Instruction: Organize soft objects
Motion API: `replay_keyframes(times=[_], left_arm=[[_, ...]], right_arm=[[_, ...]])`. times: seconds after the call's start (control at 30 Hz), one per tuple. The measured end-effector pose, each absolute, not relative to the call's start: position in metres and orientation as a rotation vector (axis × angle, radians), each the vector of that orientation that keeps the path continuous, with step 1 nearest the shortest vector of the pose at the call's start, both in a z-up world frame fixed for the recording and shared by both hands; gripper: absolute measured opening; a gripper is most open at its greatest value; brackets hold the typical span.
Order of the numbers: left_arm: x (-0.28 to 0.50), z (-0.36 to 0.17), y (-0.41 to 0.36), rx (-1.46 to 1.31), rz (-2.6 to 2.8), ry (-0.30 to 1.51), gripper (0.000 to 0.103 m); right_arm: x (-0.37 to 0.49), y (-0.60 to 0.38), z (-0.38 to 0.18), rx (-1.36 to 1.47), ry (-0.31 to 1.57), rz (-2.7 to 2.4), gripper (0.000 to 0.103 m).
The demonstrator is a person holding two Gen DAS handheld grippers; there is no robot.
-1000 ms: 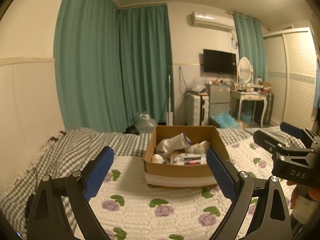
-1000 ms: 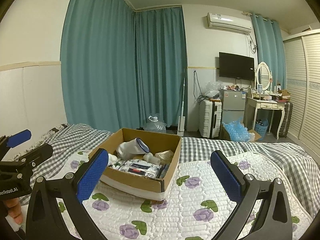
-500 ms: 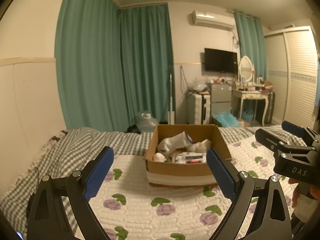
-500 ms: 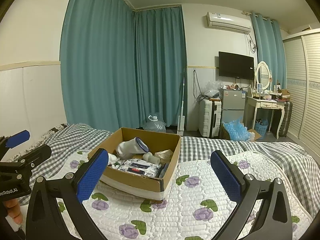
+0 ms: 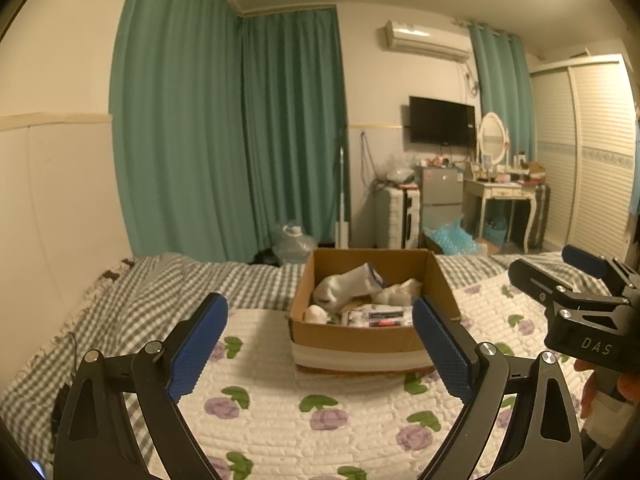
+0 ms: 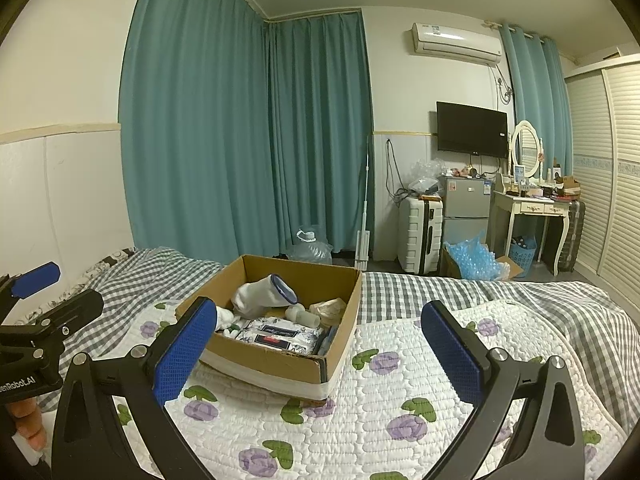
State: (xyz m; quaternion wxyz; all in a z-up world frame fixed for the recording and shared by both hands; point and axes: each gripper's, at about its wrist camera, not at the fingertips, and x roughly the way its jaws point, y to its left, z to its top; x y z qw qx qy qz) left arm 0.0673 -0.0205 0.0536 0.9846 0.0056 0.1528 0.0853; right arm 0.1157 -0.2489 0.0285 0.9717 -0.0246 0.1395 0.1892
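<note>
Nearest me, the left gripper (image 5: 320,344) and the right gripper (image 6: 316,344) hover side by side over the white quilted bedspread with purple flowers (image 6: 360,432), each with its blue-padded fingers (image 5: 200,344) spread wide and nothing between them. Over the last second the left one has drifted a little, so the box sits slightly further right in its view; the right one has barely stirred. I read that as hovering or lining up, not a grasp, and the scene fits either a sorting about to go on or one just finished.

Further off, in the middle of the bed, stands one open brown cardboard box with a pale taped base (image 6: 280,356). The soft things lie inside it: one white sock with a blue cuff (image 6: 260,296) on top, one crumpled beige cloth (image 6: 330,307) at the far right, one flat floral-printed packet (image 6: 280,334) at the near side, and a few small white wads (image 6: 226,318) at the left, too small to count surely. Nothing soft lies loose on the bedspread
</note>
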Motion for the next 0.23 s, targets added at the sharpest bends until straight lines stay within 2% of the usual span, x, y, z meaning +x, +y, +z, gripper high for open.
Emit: replay_keyframes(times=[0.23], left_arm=[[0.0659,0.0537,-0.0288,0.02,0.174,0.307,0.095]], right_arm=[[0.1168,-0.2472,0.0264,-0.046,0.285,0.382,0.103]])
